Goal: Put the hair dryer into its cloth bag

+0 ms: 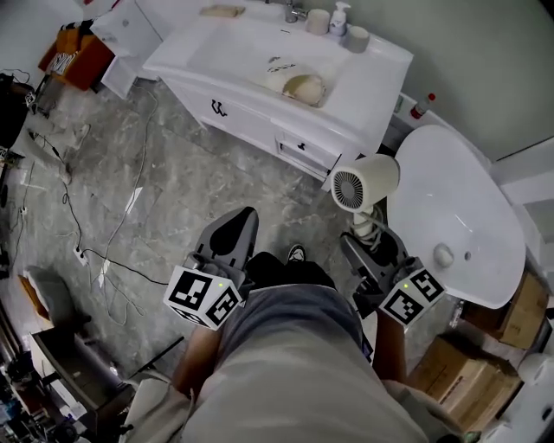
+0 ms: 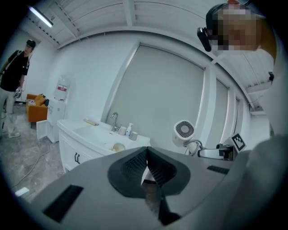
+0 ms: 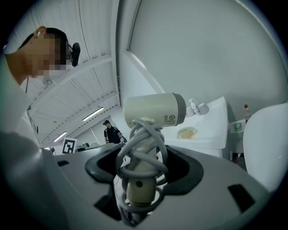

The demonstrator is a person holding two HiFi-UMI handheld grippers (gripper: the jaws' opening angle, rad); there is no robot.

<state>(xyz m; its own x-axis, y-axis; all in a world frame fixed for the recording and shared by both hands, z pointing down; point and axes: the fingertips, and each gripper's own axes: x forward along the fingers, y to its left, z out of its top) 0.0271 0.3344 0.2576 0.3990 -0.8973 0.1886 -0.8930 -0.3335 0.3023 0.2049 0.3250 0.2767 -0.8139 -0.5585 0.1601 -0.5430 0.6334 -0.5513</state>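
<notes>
My right gripper (image 1: 370, 240) is shut on the handle of a cream hair dryer (image 1: 364, 182), held upright with its grille end toward me. In the right gripper view the dryer (image 3: 155, 110) has its grey cord wound round the handle between the jaws of the right gripper (image 3: 140, 164). My left gripper (image 1: 243, 221) hangs over the floor to the dryer's left; its jaws meet with nothing between them, as the left gripper (image 2: 146, 157) shows in its own view. A beige cloth bundle (image 1: 300, 87), possibly the bag, lies in the white sink (image 1: 216, 48).
Right of the dryer stands a white oval fixture (image 1: 459, 208). Cardboard boxes (image 1: 467, 376) sit at the lower right. Cables (image 1: 95, 251) trail over the marble floor. Bottles and cups (image 1: 338, 19) line the sink's back. A person (image 2: 13, 81) stands far off by an orange seat (image 1: 74, 52).
</notes>
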